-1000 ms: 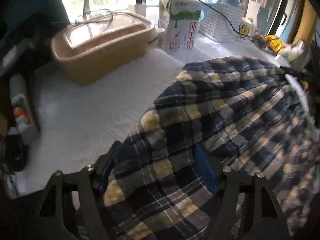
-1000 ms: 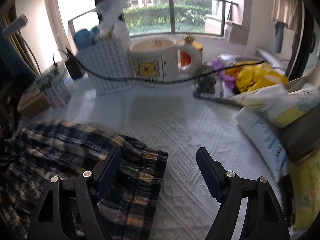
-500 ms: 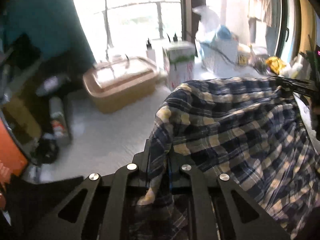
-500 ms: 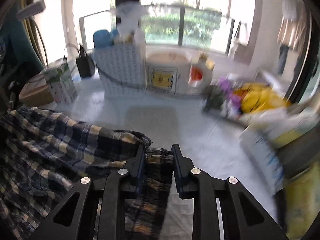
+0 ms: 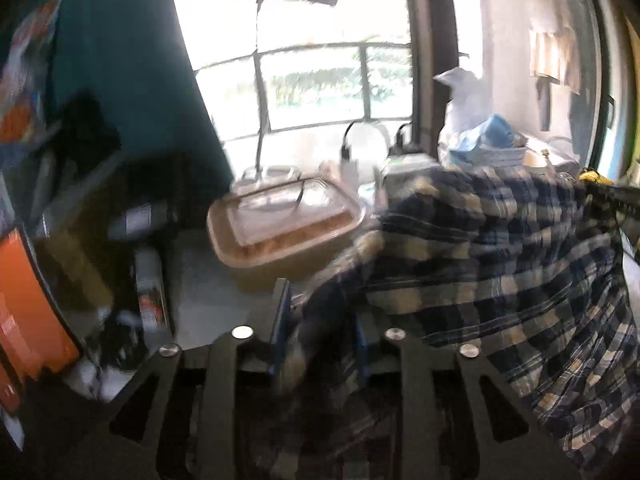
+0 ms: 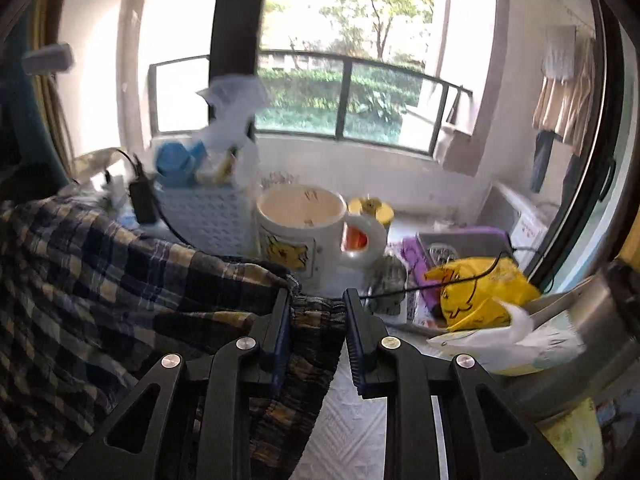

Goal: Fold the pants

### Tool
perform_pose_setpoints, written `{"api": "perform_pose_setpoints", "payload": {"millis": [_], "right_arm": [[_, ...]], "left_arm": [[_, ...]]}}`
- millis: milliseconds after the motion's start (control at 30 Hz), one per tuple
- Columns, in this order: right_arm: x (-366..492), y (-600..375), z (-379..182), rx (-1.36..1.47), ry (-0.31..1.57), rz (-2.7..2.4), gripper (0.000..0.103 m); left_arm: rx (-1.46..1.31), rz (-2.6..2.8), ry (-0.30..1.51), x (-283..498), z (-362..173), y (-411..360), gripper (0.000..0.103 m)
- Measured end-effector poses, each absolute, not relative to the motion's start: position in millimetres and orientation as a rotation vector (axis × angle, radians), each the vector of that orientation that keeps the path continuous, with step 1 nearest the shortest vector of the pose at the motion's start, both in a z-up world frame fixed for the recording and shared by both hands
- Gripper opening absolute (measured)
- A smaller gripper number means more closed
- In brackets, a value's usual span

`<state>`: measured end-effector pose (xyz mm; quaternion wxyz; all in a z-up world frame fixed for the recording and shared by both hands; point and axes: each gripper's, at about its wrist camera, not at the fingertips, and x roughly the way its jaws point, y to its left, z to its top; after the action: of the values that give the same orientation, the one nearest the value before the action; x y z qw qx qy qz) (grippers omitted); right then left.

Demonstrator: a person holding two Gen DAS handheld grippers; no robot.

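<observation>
Both hand-held grippers, left [image 5: 320,334] and right [image 6: 316,330], are clenched on the navy-and-cream plaid cotton pants [image 5: 500,264], holding them up off the white quilted desk [image 6: 352,432]. No fold is visible yet, so pretty much the whole job looks left.

Navy-and-cream plaid pants [image 5: 492,256], yellow bag [image 6: 476,292].

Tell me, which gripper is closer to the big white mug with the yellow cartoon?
Right. The right gripper holds the plaid pants just before the white mug; the left gripper is across by the tan lidded tub.
</observation>
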<state>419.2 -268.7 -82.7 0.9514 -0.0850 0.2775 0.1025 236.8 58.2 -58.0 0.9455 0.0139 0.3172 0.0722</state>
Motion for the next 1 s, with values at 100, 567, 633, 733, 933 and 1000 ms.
{"api": "perform_pose_setpoints", "payload": {"millis": [100,567,633,733,933,1000], "right_arm": [[433,-271,-103,-0.151,0.625,0.196,0.026],[400,-297,-88,-0.057,0.607,0.211,0.079],[391,-298,-93,-0.058,0.621,0.219,0.079],[382,-301,-105,-0.058,0.659,0.222,0.079],[357,-303,-130,-0.029,0.757,0.238,0.071],[343,-302,-137,-0.03,0.789,0.252,0.069]], "left_arm": [[-0.038,0.18,0.692,230,-65,77,0.036],[-0.107,0.092,0.722,235,-61,142,0.045],[-0.097,0.052,0.748,251,-68,145,0.045],[-0.086,0.003,0.799,274,-85,144,0.045],[-0.014,-0.075,0.929,284,-118,115,0.045],[-0.006,-0.109,0.929,274,-122,103,0.041]]}}
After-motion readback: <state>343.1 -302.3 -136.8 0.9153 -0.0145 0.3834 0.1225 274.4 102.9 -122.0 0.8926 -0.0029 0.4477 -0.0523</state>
